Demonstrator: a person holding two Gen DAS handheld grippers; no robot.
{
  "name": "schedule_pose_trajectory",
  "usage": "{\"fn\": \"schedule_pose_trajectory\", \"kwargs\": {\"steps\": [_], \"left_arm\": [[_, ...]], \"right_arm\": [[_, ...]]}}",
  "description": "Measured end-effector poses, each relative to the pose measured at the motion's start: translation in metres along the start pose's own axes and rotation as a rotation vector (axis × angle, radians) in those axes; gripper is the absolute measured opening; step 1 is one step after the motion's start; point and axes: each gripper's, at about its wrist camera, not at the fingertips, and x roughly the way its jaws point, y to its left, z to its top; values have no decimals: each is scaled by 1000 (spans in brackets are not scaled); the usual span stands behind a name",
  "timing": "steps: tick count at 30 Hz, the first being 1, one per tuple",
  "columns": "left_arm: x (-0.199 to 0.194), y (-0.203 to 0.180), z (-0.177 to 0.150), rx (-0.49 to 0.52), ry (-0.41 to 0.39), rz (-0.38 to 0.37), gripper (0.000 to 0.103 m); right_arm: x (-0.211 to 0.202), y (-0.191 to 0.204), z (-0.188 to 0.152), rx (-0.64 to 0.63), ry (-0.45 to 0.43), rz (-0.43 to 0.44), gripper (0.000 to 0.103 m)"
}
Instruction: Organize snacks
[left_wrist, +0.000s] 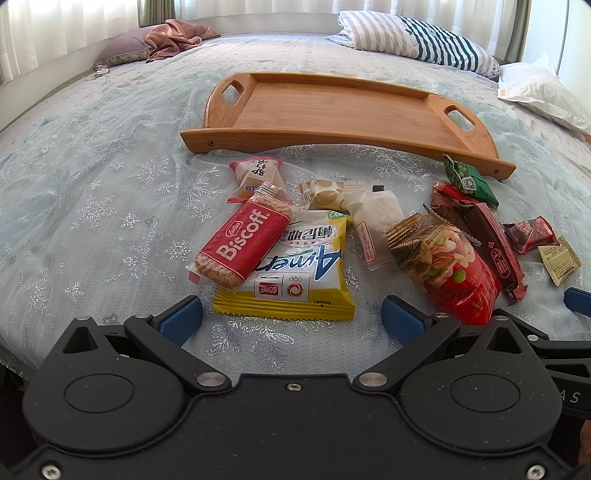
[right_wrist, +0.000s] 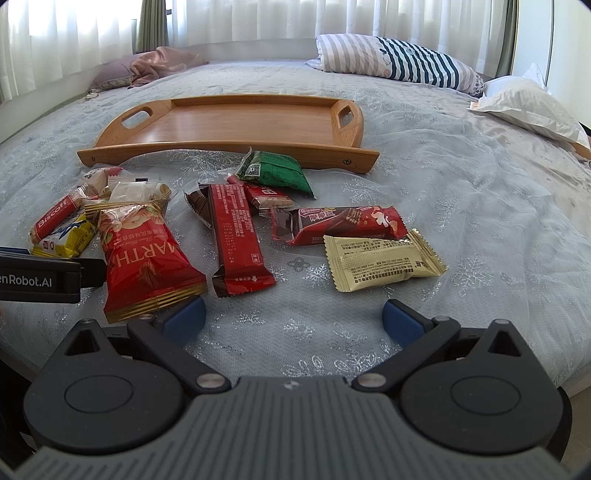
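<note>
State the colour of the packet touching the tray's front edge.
Green packet, clearest in the right wrist view.

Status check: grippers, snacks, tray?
Left gripper open, right gripper open, both empty. Snacks loose on bed. Tray bare. Nothing blocking.

1. Wooden tray (left_wrist: 332, 107): smooth bamboo-like grain, soft sheen.
2. Snack wrappers: glossy plastic on the Biscoff pack (left_wrist: 240, 245), metallic gold foil packet (right_wrist: 384, 262).
3. Bedspread (left_wrist: 92, 206): sheer cloth, glittery snowflakes.
</note>
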Motion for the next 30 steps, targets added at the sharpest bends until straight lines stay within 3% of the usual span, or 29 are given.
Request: {"fn": "schedule_pose_trajectory", "kwargs": {"steps": [21, 30], "left_arm": [[0, 0, 0, 0, 1, -1, 103], [-3, 11, -3, 9, -19, -56, 103]], "right_arm": [[1, 0, 0, 3, -1, 2, 103], [-3, -5, -6, -3, -30, 20, 103]]}}
